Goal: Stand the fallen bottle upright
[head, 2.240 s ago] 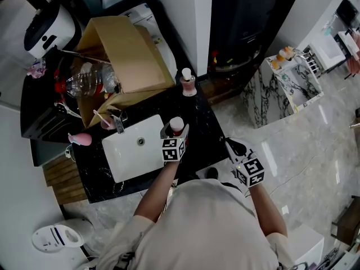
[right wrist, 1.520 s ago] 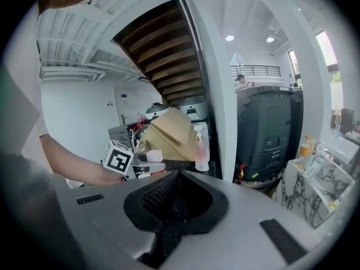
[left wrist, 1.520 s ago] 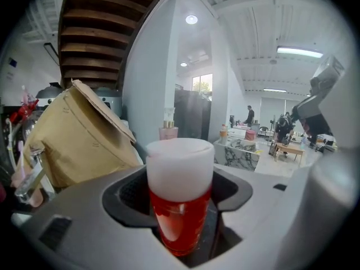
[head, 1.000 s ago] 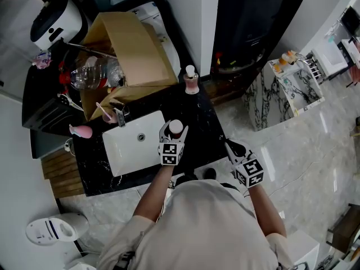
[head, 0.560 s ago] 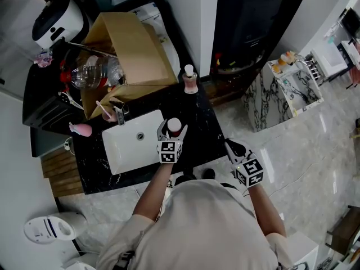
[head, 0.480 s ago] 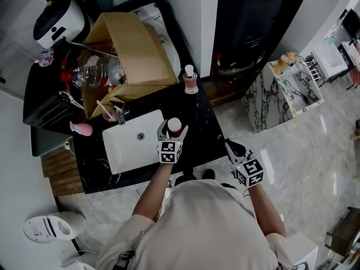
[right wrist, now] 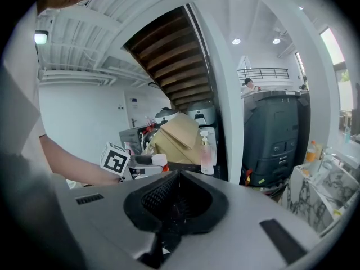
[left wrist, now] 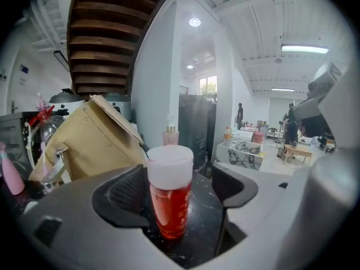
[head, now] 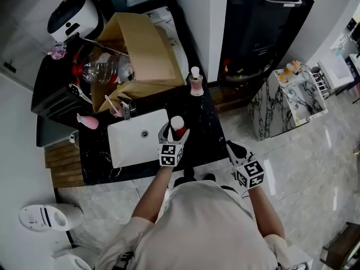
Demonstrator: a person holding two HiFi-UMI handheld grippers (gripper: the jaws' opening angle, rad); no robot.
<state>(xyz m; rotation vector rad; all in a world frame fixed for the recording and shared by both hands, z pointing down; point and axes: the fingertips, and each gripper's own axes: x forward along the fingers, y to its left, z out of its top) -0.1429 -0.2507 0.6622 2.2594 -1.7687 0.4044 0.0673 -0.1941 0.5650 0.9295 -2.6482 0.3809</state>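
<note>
We hold two grippers. Our left gripper [head: 174,133] has just been spreading its jaws. They now stand wide apart, with the one small clear bottle of red liquid with a white cap [left wrist: 169,198] upright between them and not clamped. It stands on the black marble counter [head: 208,134], just beside the right edge of the single white rectangular sink [head: 135,148]. Our right gripper [head: 232,147] hangs past the counter's edge, jaws together on nothing. Farther back stand one brown cardboard box [head: 147,49] and one pink pump bottle [head: 196,83].
</note>
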